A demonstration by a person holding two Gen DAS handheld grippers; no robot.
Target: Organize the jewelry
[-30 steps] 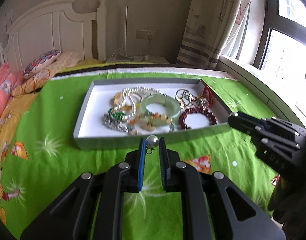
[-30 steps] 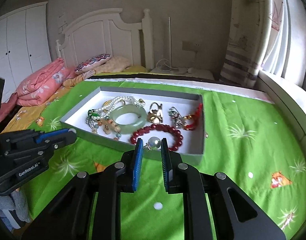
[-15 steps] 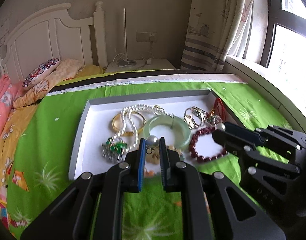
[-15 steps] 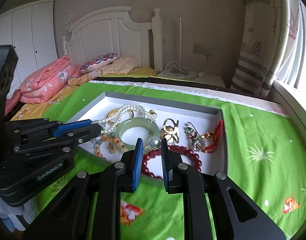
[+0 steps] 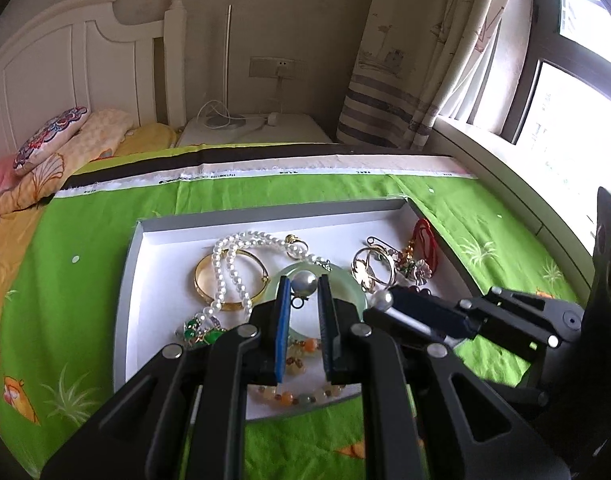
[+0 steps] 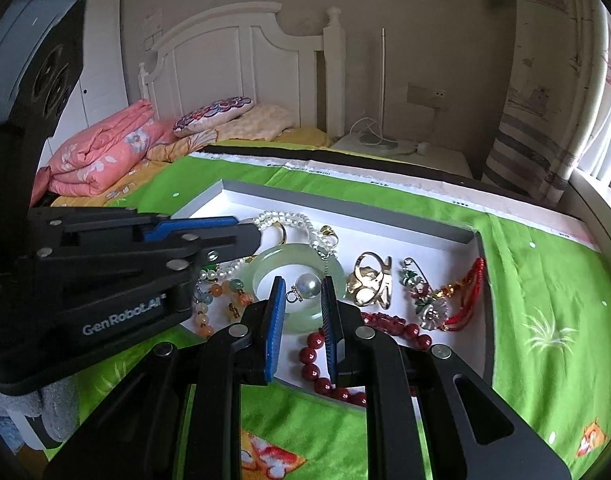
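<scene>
Two tools, left tool (image 5: 303,286) and right tool (image 6: 303,286), each pinch a pearl earring (image 5: 304,282) above the tray (image 5: 265,216).

I see the tray (image 5: 134,264) on the bedspread (image 5: 61,280); bangle (image 5: 229,276) at ten o'clock of, perhaps touching, the ring-shaped bracelet (image 5: 351,286).

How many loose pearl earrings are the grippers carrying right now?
2: one pearl earring clamped in the left gripper, one pearl earring in the right gripper. More may lie hidden in the tray.
</scene>
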